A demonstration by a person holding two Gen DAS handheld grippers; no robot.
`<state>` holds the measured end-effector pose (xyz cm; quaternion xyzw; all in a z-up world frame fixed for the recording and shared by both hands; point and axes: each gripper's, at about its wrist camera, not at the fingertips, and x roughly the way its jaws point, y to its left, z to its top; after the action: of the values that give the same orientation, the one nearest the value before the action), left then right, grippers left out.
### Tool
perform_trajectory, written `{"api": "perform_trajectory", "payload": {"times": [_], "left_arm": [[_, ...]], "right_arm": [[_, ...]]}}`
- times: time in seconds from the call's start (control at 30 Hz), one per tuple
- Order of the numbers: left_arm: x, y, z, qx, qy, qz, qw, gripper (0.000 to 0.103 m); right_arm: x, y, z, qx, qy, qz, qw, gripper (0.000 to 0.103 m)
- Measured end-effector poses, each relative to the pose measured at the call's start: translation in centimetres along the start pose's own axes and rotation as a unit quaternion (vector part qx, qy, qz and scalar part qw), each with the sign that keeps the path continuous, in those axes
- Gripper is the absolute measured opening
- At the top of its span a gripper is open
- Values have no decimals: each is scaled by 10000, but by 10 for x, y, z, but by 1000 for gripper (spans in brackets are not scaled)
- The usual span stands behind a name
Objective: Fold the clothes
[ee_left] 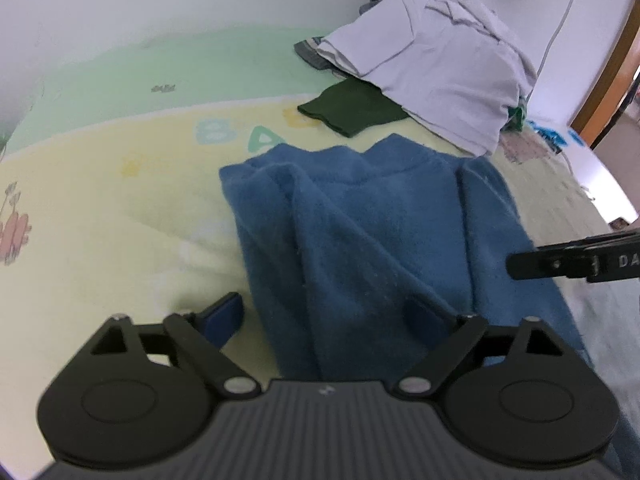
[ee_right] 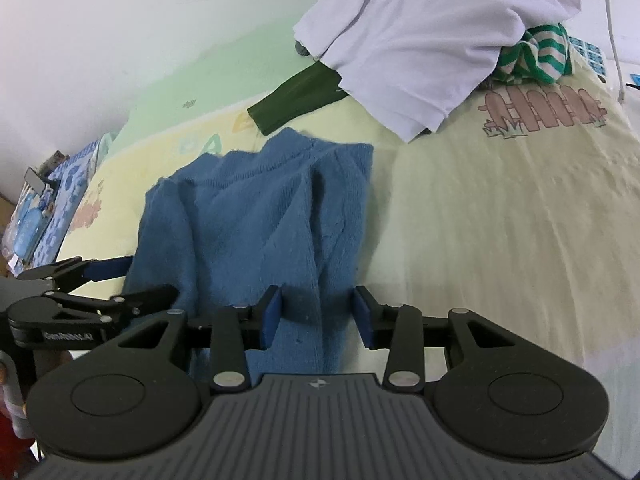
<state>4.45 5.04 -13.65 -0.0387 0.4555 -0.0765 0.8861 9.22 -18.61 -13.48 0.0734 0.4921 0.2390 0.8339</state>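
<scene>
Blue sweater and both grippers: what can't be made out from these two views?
- Blue sweater: its near hem is hidden by the gripper bodies in both views.
- Left gripper: its right fingertip blends into the sweater in the left wrist view, so contact is unclear.
- Right gripper: open over the sweater; whether its pads touch the cloth is unclear.
- Clothes pile: cut off by the top edge, the count unreadable.

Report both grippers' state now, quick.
Left gripper: open wide over the blue sweater, gripping nothing.
Right gripper: jaws partly open, sweater lying between them, pads not pressing it.
</scene>
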Motion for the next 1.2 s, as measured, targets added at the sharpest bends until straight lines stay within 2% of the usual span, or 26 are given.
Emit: {"api": "perform_trajectory", "payload": {"times": [0.07,0.17,0.23,0.3,0.4,0.57,0.7,1.0,1.2], "left_arm": [[4,-2,3,-99,67,42,9999,102],[7,-7,5,-146,97,243,9996,102],[9,-11,5,-159,100,371,9991,102],[9,-11,5,-205,88,412,9989,103],[10,-12,4,-207,59,449,9988,103],[9,-13,2,-210,-39,488,9986,103],[9,-15,1,-210,-69,505,9985,103],[9,-13,3,-240,-30,478,9986,103],[12,-13,9,-231,155,498,9984,103]], "right_arm": [[1,3,-2,-78,-98,-50,9999,41],[2,8,-6,-116,-239,-173,9995,44],[2,11,-9,-94,-345,-135,9993,60],[5,18,-13,-190,-455,-142,9987,71],[9,29,-18,-513,-512,-291,9969,76],[10,31,-20,-599,-586,-408,9956,74],[10,31,-19,-538,-606,-495,9955,68],[9,11,-10,71,-788,-150,9968,60],[13,11,-4,-14,-800,-194,9966,58]]}}
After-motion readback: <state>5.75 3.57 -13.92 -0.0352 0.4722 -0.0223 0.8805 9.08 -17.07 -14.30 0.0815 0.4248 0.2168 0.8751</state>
